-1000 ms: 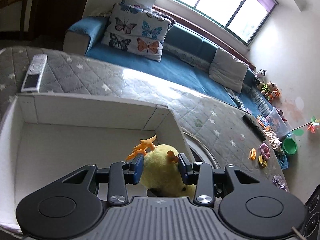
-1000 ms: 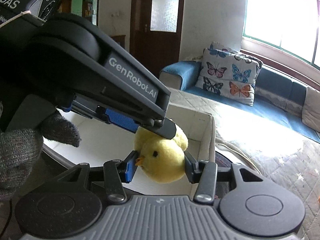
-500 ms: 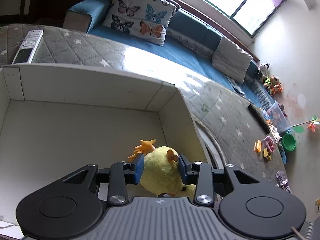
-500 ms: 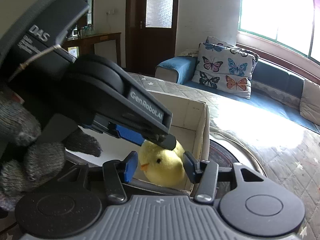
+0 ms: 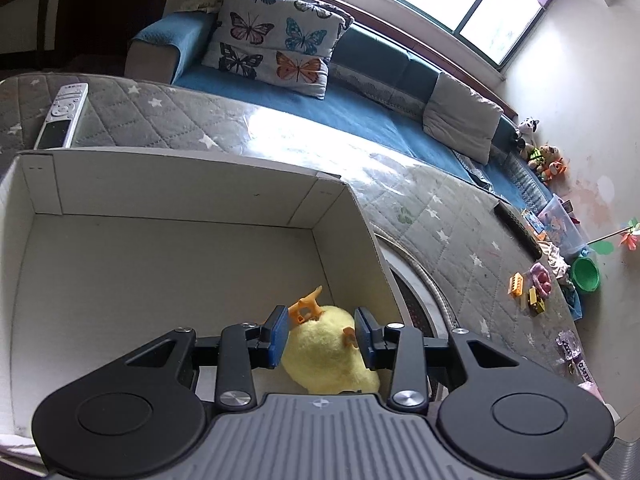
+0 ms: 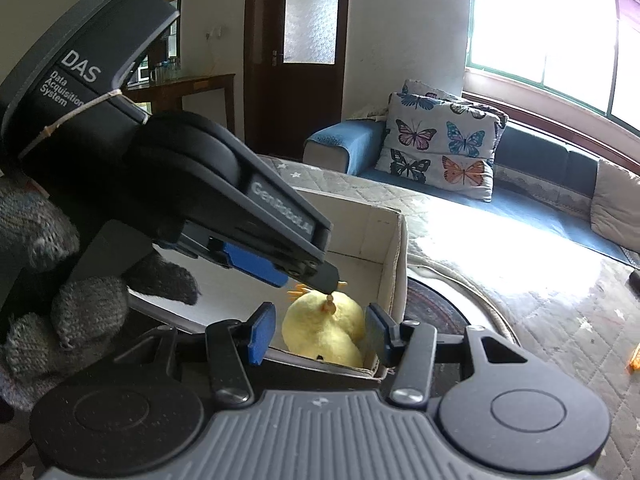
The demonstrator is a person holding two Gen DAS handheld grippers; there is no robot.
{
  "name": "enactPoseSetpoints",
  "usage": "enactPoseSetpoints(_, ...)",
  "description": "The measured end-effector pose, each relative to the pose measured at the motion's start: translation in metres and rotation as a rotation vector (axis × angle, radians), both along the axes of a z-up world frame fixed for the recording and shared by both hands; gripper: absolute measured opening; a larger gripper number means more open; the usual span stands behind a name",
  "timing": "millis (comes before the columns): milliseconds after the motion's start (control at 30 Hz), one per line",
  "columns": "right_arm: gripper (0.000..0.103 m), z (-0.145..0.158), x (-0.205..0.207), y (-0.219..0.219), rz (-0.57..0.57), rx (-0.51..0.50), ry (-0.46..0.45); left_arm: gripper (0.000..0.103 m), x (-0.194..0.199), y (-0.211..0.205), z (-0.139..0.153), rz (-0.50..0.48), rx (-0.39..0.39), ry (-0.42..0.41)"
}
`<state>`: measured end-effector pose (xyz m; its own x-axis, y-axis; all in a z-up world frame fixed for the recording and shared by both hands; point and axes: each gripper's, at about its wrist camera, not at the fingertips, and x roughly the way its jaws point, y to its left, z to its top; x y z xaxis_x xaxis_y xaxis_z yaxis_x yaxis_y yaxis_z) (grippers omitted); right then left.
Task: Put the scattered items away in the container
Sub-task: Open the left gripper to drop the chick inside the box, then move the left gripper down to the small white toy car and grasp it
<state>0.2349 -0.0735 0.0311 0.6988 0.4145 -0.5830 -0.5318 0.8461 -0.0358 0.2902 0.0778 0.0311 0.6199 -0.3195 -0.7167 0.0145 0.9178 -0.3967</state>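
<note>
A yellow plush chick (image 5: 328,348) with orange feet lies in the near right corner of the white cardboard box (image 5: 168,196). My left gripper (image 5: 322,334) has its blue pads on either side of the chick, slightly apart from it. In the right wrist view the chick (image 6: 324,326) lies on the box floor below the left gripper's fingertip, and the box wall (image 6: 394,240) stands behind it. My right gripper (image 6: 318,332) is open and empty, outside the box's near wall.
A remote control (image 5: 62,116) lies on the grey quilted cover (image 5: 440,216) beyond the box. Small toys (image 5: 532,288) lie scattered at the right, near a green bowl (image 5: 586,274). A blue sofa with a butterfly cushion (image 5: 276,52) stands behind.
The left gripper has lowered the chick into the box corner and its pads have spread wider. The chick has tipped over, feet up. The right gripper has drawn back from it.
</note>
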Motion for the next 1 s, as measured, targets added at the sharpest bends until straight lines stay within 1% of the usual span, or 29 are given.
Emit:
enactPoseSetpoints(167,0.051,0.005,-0.01,-0.007,-0.013,0.016,-0.006,0.039,-0.015,-0.002,0.01,-0.004,0.007,-0.029)
enactPoseSetpoints(367,0.052,0.009,-0.032,-0.017,-0.026,0.031,-0.012,0.039,-0.037,-0.009,0.021,-0.014,0.037,-0.067)
enactPoseSetpoints(433,0.058,0.009,-0.044,-0.021,-0.032,0.032,-0.016,0.039,-0.046,-0.011,0.023,-0.017,0.039,-0.076)
enactPoseSetpoints(633,0.058,0.01,-0.068,-0.036,-0.045,0.028,-0.024,0.039,-0.071,-0.018,0.03,-0.026,0.043,-0.099)
enactPoseSetpoints(1000,0.058,0.001,-0.11,-0.061,-0.069,0.034,0.0,0.039,-0.109,-0.04,0.028,-0.072,0.058,-0.111)
